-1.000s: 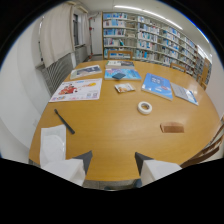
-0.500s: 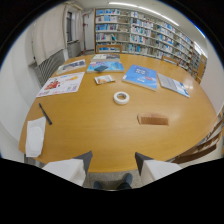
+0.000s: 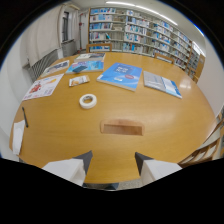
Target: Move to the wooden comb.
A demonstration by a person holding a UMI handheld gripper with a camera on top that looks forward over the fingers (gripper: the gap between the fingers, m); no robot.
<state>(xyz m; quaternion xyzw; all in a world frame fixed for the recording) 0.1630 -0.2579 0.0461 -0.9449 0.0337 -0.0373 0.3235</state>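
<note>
The wooden comb [image 3: 121,128] lies flat on the round wooden table [image 3: 165,125], a brown rectangular piece a short way ahead of my gripper [image 3: 113,162], nearly centred between the fingers' line. My gripper is open, its two dark fingers [image 3: 83,160] apart with nothing between them. The comb is beyond the fingertips, not touched.
A white tape roll [image 3: 88,101] sits beyond the comb to the left. Blue booklets [image 3: 121,75], papers [image 3: 43,87] and a small card [image 3: 79,80] cover the far half of the table. A black pen [image 3: 24,117] and white paper [image 3: 16,137] lie at the left rim. Bookshelves [image 3: 145,35] stand behind.
The view has swung right and moved forward: the comb has shifted from ahead-right to almost straight ahead and looks nearer. The tape roll has slid left. The fingers' spacing is unchanged.
</note>
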